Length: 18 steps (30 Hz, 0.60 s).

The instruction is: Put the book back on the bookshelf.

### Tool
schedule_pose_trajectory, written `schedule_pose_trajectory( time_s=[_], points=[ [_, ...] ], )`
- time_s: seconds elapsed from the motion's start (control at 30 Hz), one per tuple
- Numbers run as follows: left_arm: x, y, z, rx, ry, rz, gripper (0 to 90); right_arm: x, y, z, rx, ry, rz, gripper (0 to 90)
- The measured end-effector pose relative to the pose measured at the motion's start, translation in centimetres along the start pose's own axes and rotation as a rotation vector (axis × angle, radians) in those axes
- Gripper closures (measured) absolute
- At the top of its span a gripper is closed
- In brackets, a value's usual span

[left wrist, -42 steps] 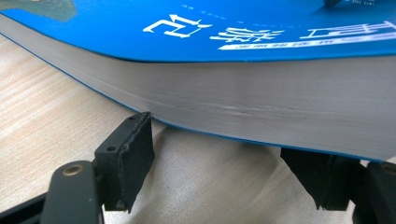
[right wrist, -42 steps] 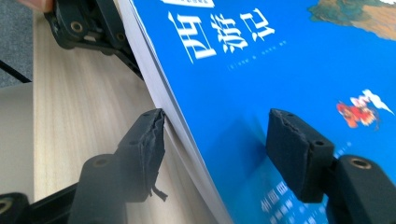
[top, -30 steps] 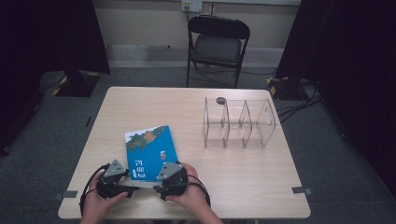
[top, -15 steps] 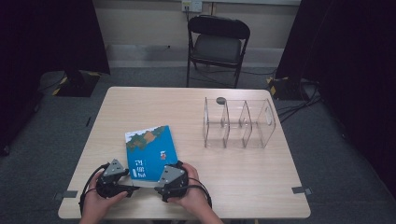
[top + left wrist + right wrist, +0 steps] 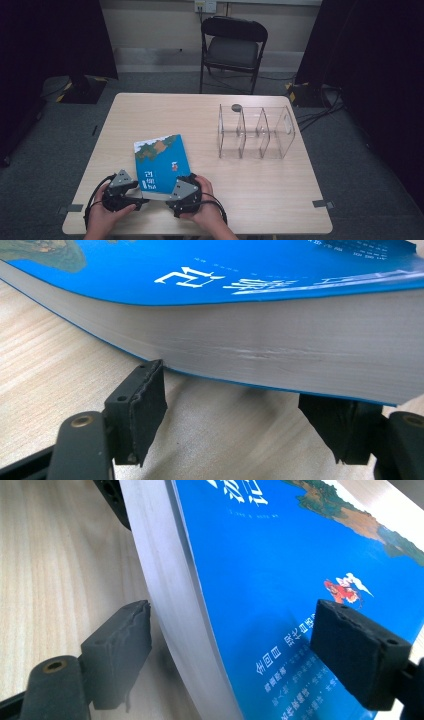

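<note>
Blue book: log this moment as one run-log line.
blue book flat on table | left tool open at near page edge | right tool open, straddling near corner | clear organizer apart

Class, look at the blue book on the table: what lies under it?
The blue book lies on the wooden table. Its near edge is lifted slightly, shadowed tabletop showing beneath. Anything under the rest is covered.

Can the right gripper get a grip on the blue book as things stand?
Probably yes. The right gripper is open and already straddles the blue book's near edge, one jaw under the page block, one over the cover, with nothing between them.
</note>
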<state>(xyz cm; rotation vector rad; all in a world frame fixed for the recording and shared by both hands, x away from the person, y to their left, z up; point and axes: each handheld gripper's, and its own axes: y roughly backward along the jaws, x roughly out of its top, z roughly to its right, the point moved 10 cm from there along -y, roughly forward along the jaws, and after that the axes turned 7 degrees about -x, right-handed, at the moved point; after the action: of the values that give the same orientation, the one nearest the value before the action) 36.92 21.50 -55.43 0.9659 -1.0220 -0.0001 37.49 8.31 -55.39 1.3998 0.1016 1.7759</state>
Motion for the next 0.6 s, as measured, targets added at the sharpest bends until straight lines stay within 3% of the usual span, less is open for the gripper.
schedule_pose_trajectory(
  time_s=[0.37,0.6],
  points=[
    [0.3,0.2,0.1,0.003,0.004,0.004,27.1,0.2,-0.5,-0.3,-0.027,-0.011,0.004,12.5],
    [0.3,0.2,0.1,-0.001,0.003,0.005,27.3,0.4,-1.2,-0.3,-0.073,0.022,0.007,14.0]
  ],
)
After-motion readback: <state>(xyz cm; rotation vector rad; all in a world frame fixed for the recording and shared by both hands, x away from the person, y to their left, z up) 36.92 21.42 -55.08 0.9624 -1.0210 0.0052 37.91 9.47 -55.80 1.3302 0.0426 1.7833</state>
